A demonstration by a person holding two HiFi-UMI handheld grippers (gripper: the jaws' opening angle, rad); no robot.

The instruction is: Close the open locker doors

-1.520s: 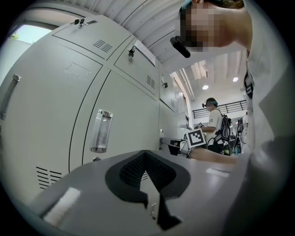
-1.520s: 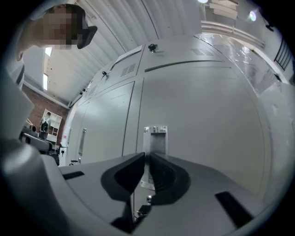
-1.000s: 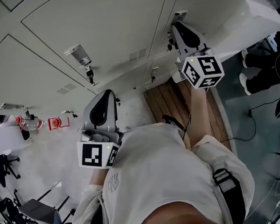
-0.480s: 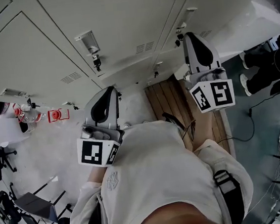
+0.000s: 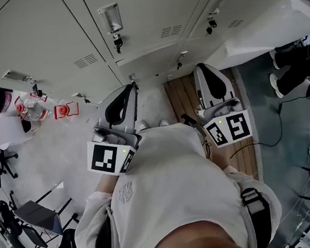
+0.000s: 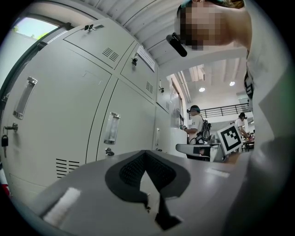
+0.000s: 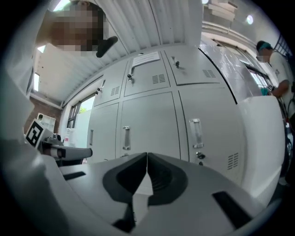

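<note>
A bank of grey locker doors [image 5: 139,23] fills the top of the head view, and the ones straight ahead stand flush, with handles [image 5: 112,16] and keys. A white panel [image 5: 269,29] juts out at the right like an open door; it is the broad white surface [image 7: 263,138] in the right gripper view. My left gripper [image 5: 132,86] is shut and empty, held near my chest. My right gripper [image 5: 203,67] is also shut and empty, short of the lockers. The left gripper [image 6: 145,155] faces closed doors [image 6: 126,120]. The right gripper [image 7: 147,156] faces closed doors [image 7: 150,122].
A wooden board [image 5: 180,104] lies on the floor at the lockers' foot. Red items [image 5: 65,109] and a table sit at the left, chairs [image 5: 39,229] at lower left. A person's legs [image 5: 298,67] and cables are at the right. Other people [image 6: 197,126] stand down the aisle.
My right gripper has drawn back from the locker front toward my body. The left gripper has stayed about where it was. The lockers sit lower in the head view.
</note>
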